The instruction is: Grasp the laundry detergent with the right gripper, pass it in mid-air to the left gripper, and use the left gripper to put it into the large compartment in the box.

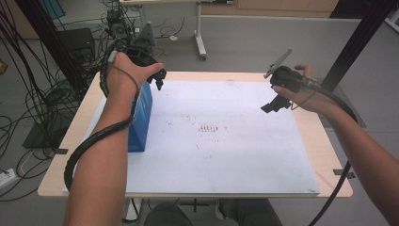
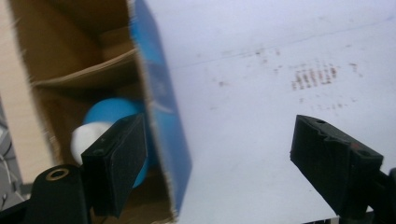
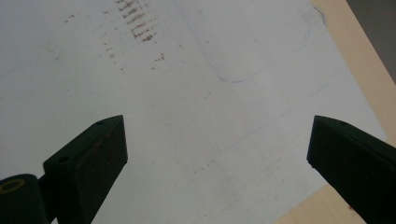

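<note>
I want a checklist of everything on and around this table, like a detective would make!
Surface: white board with brown smudges, lying on a wooden table.
Job's things: blue box, open on top; inside it a blue and white ball.
Clutter: nothing seen.
Grippers: left gripper open above the box's wall, nothing between its fingers; right gripper open over the bare board.
Cables: one trails from each gripper; a tangle lies on the floor at left.
Surroundings: grey floor, another table's leg.

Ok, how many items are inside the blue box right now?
1 visible: a blue-and-white rounded item on the floor of the blue box, beside its blue wall, below the cardboard divider. More may be hidden behind the left tool.
</note>
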